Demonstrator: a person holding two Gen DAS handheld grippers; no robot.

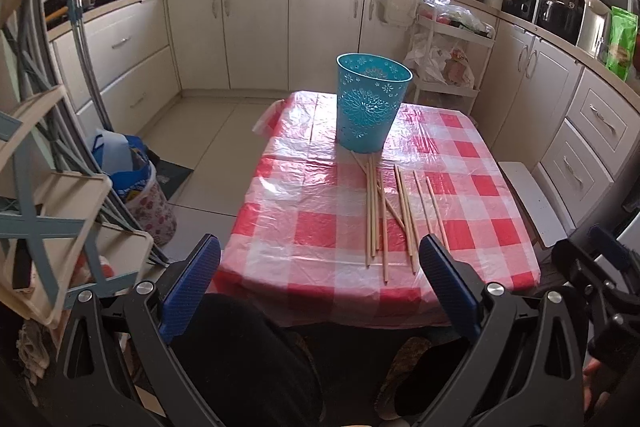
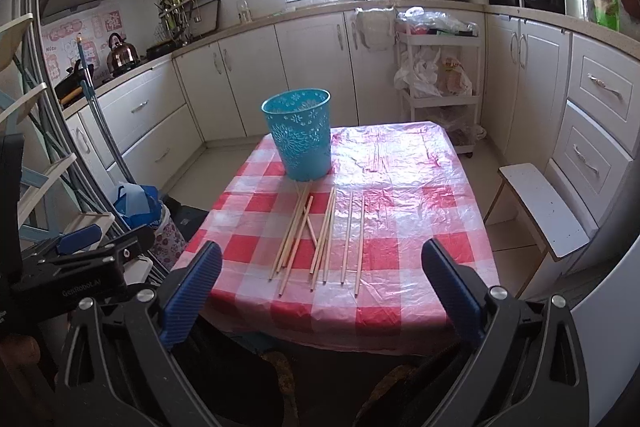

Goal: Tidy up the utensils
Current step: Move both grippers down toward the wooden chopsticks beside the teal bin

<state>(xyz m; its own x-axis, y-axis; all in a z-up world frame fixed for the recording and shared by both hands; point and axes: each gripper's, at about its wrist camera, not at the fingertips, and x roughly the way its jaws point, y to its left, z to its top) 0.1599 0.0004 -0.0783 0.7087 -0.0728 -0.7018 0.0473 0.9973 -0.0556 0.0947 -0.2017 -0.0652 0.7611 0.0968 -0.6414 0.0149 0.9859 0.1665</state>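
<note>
Chopsticks lying loose by the bin

Thin pale wooden chopsticks (image 1: 390, 211) (image 2: 320, 239) are lying in a loose spread on the red-and-white checked, plastic-covered surface (image 1: 320, 227) (image 2: 400, 211), reaching from its middle toward the near edge. Some are crossing one another; two are lying apart on the right of the group. Their far tips are touching or nearly touching the foot of the upright turquoise perforated plastic bin (image 1: 370, 107) (image 2: 300, 135), which is standing toward the far edge. Both the left tool (image 1: 320, 283) and the right tool (image 2: 322, 287) are hovering off the near edge, blue-padded fingers spread wide apart, gripping nothing.
</note>
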